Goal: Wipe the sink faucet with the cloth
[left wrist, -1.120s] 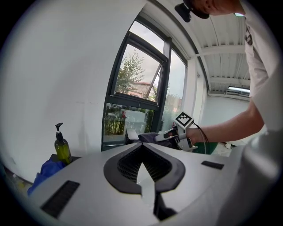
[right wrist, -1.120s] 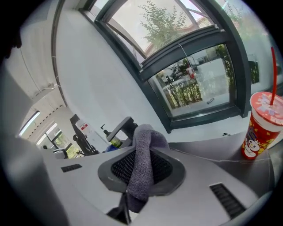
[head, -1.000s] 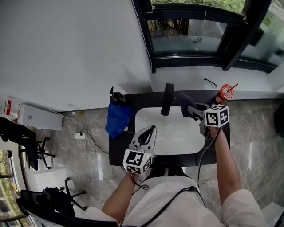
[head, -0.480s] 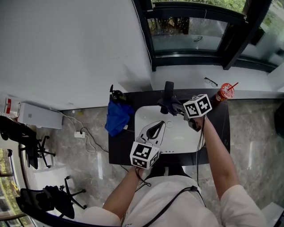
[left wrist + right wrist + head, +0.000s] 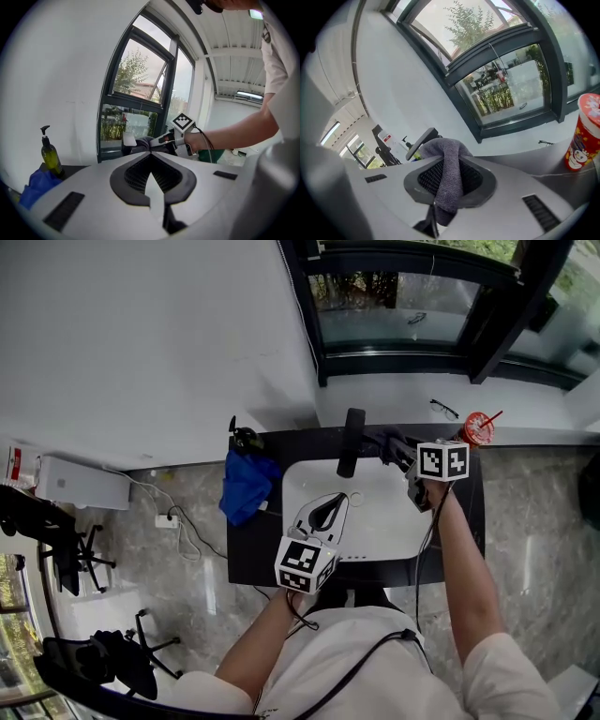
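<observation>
Beside the black lever faucet (image 5: pixel 351 442), the right gripper (image 5: pixel 394 448) clamps the grey cloth (image 5: pixel 450 183): best pressed flush, stroked lengthwise; the left gripper (image 5: pixel 323 512) sits closed, empty.

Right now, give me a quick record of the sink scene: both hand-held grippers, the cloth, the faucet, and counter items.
Left hand-held gripper: shut, empty, over the white sink
Right hand-held gripper: shut on the grey cloth
Cloth position: right of the faucet; contact unclear
Faucet: black, at the sink's back edge
Counter: red cup far right, soap bottle left
</observation>
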`<state>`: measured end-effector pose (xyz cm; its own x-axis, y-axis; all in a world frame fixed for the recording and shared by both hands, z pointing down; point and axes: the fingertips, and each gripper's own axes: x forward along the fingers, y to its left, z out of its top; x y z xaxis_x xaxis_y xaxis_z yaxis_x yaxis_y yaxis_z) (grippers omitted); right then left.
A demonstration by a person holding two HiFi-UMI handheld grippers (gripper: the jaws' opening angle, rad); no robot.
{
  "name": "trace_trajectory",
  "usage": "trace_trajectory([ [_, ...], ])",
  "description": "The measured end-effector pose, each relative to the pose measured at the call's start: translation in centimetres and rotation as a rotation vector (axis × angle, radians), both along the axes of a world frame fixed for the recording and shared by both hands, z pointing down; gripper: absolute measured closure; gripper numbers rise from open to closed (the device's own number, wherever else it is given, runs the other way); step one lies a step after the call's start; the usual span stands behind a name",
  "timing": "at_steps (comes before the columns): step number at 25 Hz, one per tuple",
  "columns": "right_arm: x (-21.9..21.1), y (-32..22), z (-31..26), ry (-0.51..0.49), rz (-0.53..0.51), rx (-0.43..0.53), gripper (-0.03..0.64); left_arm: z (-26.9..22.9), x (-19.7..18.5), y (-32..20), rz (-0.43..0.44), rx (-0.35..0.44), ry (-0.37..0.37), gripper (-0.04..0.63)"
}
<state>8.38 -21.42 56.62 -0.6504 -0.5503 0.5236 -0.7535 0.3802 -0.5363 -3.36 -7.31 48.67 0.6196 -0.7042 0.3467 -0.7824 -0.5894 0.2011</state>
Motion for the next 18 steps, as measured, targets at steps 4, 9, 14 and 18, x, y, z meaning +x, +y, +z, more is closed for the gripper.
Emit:
trace_trajectory([
  [4, 1.6, 1.5, -1.6, -0.072, -0.027, 0.039, 0.56, 0.0, -0.7, -0.3, -0.012, 0.003, -0.006, 0.603],
  [9, -2.4, 6.0, -4.0, -0.137, -0.327, 0.075, 0.56, 0.1, -1.2, -0.5, -0.019, 0.002, -0.004, 0.603],
  [14, -7.6, 8.8, -3.4, -0.115, -0.556, 0.024, 0.56, 0.1, -1.4, -0.4, -0.022, 0.001, -0.004, 0.603],
  [18, -9.4, 7.1, -1.1, -0.024, -0.535, -0.061, 0.56, -0.2, -1.7, -0.4, -0.032, 0.003, 0.004, 0.603],
])
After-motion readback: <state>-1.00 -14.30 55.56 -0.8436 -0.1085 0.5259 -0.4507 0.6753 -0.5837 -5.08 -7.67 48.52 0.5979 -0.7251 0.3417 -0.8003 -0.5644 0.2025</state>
